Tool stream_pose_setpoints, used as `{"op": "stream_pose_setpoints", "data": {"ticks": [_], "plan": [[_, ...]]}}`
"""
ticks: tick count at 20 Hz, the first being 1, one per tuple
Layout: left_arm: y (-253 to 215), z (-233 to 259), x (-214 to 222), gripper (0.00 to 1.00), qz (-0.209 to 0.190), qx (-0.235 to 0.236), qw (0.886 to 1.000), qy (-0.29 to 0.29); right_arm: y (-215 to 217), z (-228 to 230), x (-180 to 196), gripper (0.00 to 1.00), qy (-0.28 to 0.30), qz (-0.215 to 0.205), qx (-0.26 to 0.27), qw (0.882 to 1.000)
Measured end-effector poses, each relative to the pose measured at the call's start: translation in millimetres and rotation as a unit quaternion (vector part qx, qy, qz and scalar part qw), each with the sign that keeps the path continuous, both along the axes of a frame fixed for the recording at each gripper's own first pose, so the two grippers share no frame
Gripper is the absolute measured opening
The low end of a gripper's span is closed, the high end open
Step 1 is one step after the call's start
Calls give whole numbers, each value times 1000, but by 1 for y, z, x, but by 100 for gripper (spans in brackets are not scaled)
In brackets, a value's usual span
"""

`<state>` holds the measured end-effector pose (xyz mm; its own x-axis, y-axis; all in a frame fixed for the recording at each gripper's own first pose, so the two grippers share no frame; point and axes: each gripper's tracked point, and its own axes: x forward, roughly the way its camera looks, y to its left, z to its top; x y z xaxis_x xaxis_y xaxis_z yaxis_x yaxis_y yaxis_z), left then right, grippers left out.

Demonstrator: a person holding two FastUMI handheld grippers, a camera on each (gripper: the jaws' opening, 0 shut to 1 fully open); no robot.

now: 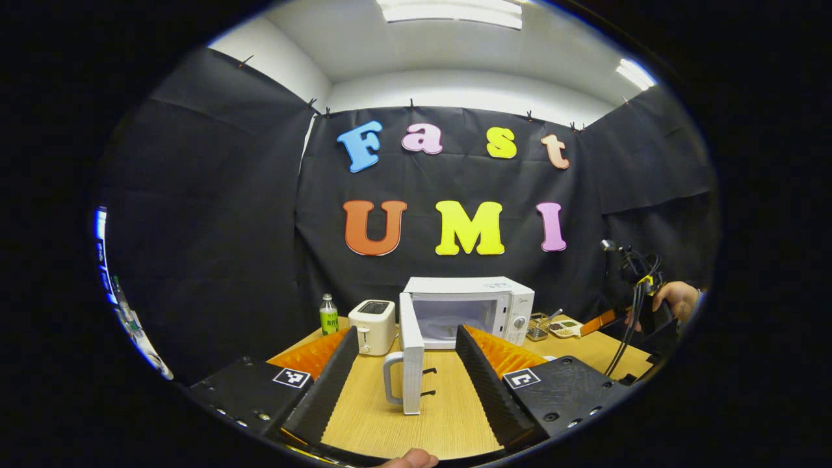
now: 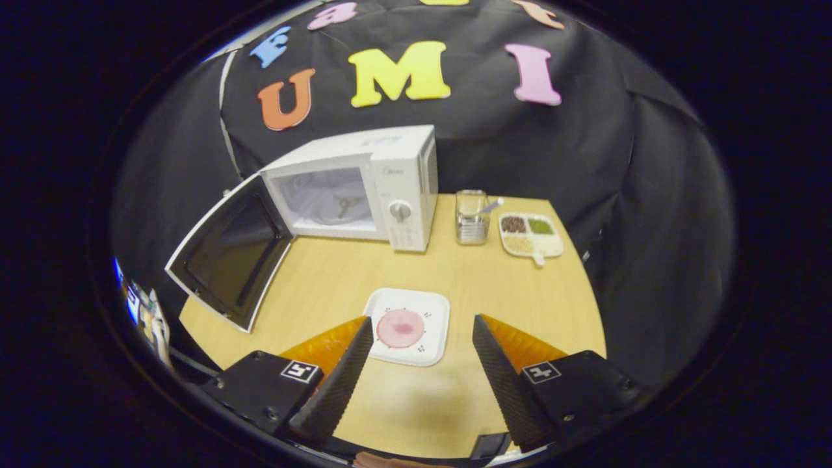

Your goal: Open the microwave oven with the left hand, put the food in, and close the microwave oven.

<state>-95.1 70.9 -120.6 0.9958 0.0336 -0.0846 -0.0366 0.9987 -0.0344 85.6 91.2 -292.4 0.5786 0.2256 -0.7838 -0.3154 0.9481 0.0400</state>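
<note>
Microwave [image 2: 364, 185] sits at the back of the wooden table [image 2: 520, 292], cavity exposed. Door [image 2: 231, 257] swung fully out toward 8 o'clock in the right gripper view; in the left gripper view it stands edge-on, handle [image 1: 392, 378] facing left.

Left gripper [image 1: 406, 364]: jaws apart, nothing between them but the door edge farther off (no contact seen).

Right gripper [image 2: 422, 354]: jaws apart, hovering above the table. The food [image 2: 400, 327], a pink round item, lies on a white square plate [image 2: 437, 309] between and just beyond the fingertips, untouched.

Right of the microwave: a glass jar [image 2: 472, 218], then a divided tray [image 2: 530, 235]. At its 9 o'clock in the left gripper view: toaster [image 1: 372, 326], bottle [image 1: 328, 315].
</note>
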Motion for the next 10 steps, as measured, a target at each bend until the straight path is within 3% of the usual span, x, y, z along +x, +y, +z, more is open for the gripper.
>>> {"op": "stream_pose_setpoints", "data": {"ticks": [2,3,4,5,6,7,8,9,10], "plan": [[-17,4,-1,92,-3,7,1000,-3,-10,-28,17,94,40,-12,1,999],[-24,8,-1,81,-6,11,1000,-9,-17,-40,22,93,62,-27,4,998],[-29,11,1,92,-8,17,1000,-18,-24,-55,28,93,85,-42,6,995],[-31,16,3,92,-7,22,999,-28,-29,-70,31,82,111,-52,5,992],[-34,16,4,86,-7,25,999,-31,-32,-83,33,92,133,-51,6,990],[-36,15,6,95,-5,25,999,-32,-33,-94,35,92,151,-47,5,987],[-38,15,7,95,-6,22,999,-33,-32,-100,37,80,162,-47,9,986],[-38,14,10,95,-5,21,999,-38,-27,-106,41,89,170,-42,21,984],[-36,13,14,95,-4,21,999,-41,-19,-109,41,78,183,-33,36,982]]}}
